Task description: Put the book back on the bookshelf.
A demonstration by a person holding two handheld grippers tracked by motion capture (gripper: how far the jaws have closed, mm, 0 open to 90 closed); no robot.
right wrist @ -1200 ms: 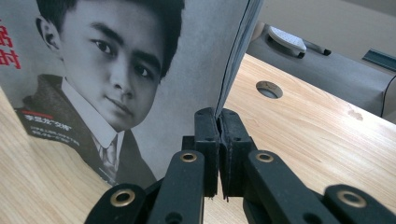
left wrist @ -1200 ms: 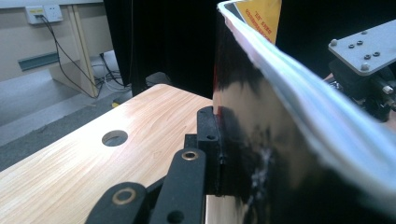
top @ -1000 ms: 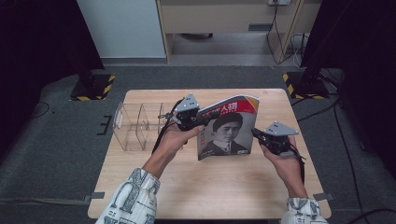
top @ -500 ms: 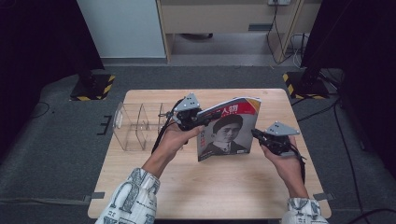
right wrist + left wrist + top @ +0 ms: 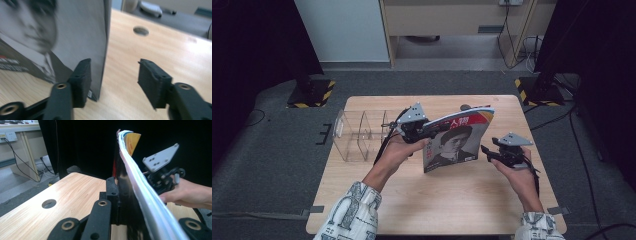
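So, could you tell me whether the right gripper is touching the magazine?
Apart. The high view shows bare table between the right gripper and the magazine; its jaws stand open.

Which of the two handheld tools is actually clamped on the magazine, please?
The left tool, shut on the upright portrait-cover magazine; the right tool stands open beside its edge.

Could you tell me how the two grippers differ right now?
The left gripper is shut on the magazine, holding it upright; the right gripper is open, holding nothing. The left sits at the magazine's left edge, the right beside its right edge. Both are hand-held and black-fingered.
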